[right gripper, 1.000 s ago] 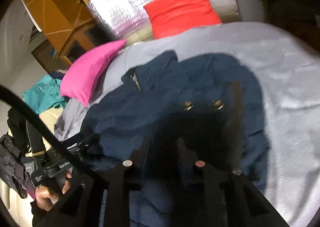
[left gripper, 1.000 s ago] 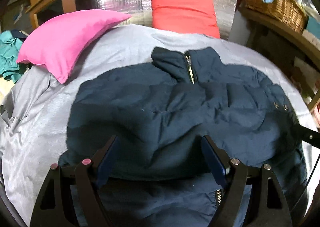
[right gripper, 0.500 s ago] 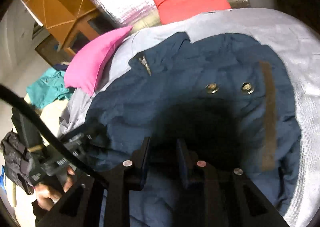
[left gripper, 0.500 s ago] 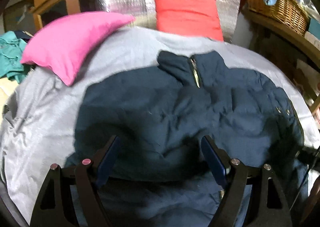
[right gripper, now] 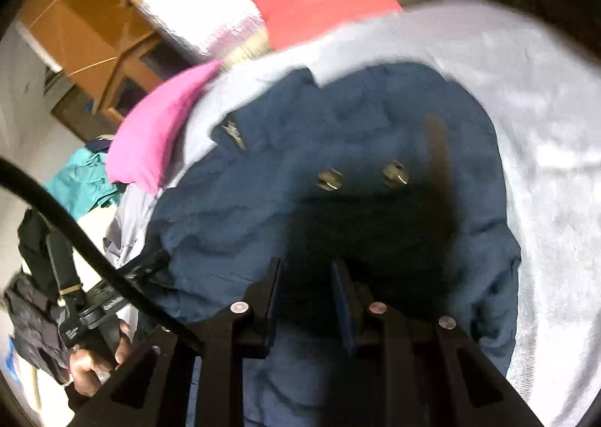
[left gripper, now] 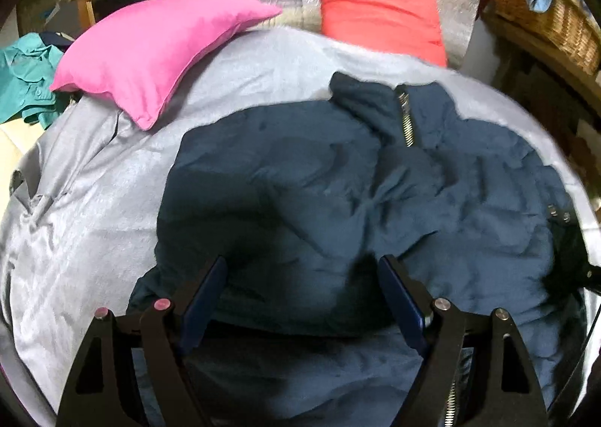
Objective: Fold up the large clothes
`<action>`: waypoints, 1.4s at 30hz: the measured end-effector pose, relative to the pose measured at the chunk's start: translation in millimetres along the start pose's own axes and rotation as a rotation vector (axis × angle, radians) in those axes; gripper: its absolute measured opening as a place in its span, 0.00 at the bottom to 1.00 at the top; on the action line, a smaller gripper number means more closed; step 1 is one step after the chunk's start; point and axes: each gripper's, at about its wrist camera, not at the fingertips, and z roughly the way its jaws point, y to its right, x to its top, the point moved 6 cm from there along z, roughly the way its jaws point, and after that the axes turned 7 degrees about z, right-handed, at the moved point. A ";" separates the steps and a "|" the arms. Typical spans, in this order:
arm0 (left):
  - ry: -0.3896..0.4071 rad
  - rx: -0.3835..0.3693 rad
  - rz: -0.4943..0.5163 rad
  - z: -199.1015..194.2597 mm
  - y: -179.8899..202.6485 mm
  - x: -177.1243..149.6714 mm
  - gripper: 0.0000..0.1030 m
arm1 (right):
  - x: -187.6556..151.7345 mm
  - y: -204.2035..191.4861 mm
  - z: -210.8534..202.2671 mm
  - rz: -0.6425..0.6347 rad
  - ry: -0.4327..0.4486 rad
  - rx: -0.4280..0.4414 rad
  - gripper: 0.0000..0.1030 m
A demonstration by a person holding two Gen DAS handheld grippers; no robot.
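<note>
Jacket (left gripper: 338,201) is being left unfolded on bed (left gripper: 75,239); left gripper (left gripper: 300,276) is being held spread, right gripper (right gripper: 306,273) narrowed, grasp unclear.

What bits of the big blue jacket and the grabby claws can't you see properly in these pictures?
- Jacket hem: left wrist view, hidden behind the left gripper and cut off by the bottom edge.
- Right gripper: right wrist view, deep shadow hides whether its fingers pinch cloth.
- Zipper: right wrist view, motion blur.
- Wicker basket contents: left wrist view, cut off by the edge.
</note>
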 end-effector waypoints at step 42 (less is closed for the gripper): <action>-0.051 -0.315 -0.494 43.0 -108.4 -5.3 0.85 | 51.8 102.1 3.2 0.446 0.018 0.350 0.46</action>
